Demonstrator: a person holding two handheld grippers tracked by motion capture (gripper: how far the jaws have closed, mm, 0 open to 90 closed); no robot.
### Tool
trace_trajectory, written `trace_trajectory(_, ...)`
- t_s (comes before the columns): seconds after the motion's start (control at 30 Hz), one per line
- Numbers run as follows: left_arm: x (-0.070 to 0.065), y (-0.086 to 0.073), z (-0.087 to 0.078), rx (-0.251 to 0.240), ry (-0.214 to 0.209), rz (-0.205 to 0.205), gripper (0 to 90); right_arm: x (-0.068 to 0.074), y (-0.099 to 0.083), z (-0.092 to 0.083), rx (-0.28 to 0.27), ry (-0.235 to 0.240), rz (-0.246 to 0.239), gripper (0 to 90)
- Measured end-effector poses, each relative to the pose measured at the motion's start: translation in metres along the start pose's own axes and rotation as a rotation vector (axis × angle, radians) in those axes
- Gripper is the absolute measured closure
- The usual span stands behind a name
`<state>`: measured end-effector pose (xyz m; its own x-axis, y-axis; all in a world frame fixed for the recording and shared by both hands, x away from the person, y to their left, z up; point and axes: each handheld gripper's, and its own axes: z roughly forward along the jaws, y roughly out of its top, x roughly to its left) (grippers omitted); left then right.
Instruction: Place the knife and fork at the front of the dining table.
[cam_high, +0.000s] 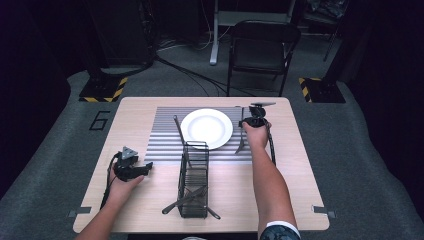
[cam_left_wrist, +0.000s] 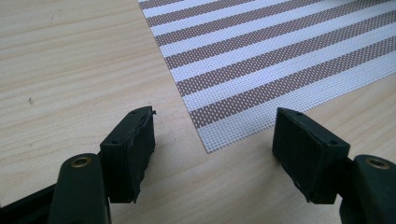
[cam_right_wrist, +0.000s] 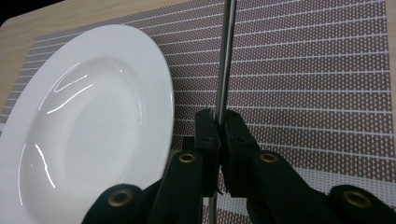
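Right tongs (cam_right_wrist: 219, 135) pinched on a thin metal utensil (cam_right_wrist: 225, 56), jaws closed tight on its handle, just right of the white plate (cam_right_wrist: 88, 126); which utensil it is cannot be told up close. In the high view the right tongs (cam_high: 256, 120) sit at the far right of the striped mat (cam_high: 165, 140), the utensil (cam_high: 241, 137) lying along the mat beside the plate (cam_high: 206, 128), apart from its rim. Left tongs (cam_left_wrist: 215, 144) spread wide, nothing between them, over bare table (cam_left_wrist: 70, 70) just off the mat's near-left corner (cam_left_wrist: 208, 147). In the high view the left tongs (cam_high: 131, 167) are near the left table edge. Wire caddy (cam_high: 194, 185) stands centre-near with cutlery poking out; another utensil (cam_high: 178, 131) lies left of the plate. Open table (cam_high: 295, 180) at the near right and along the left side.
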<state>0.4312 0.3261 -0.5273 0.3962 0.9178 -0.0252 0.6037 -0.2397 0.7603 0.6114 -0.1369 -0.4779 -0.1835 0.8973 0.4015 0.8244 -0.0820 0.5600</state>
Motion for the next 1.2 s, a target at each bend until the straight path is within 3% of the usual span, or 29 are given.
trace_trajectory(0.5, -0.002, 0.0, 0.0, 0.003, 0.004, 0.009, 29.8, -0.006, -0.003, 0.012, -0.003, -0.022, 0.075, 86.0)
trace_trajectory(1.13, -0.001, 0.0, 0.0, -0.001, 0.001, 0.006, 29.8, -0.007, -0.009, 0.028, 0.015, -0.041, 0.107, 85.3)
trace_trajectory(1.2, -0.001, 0.0, 0.0, -0.001, 0.002, 0.006, 29.8, -0.007, -0.01, 0.029, 0.017, -0.045, 0.093, 85.3)
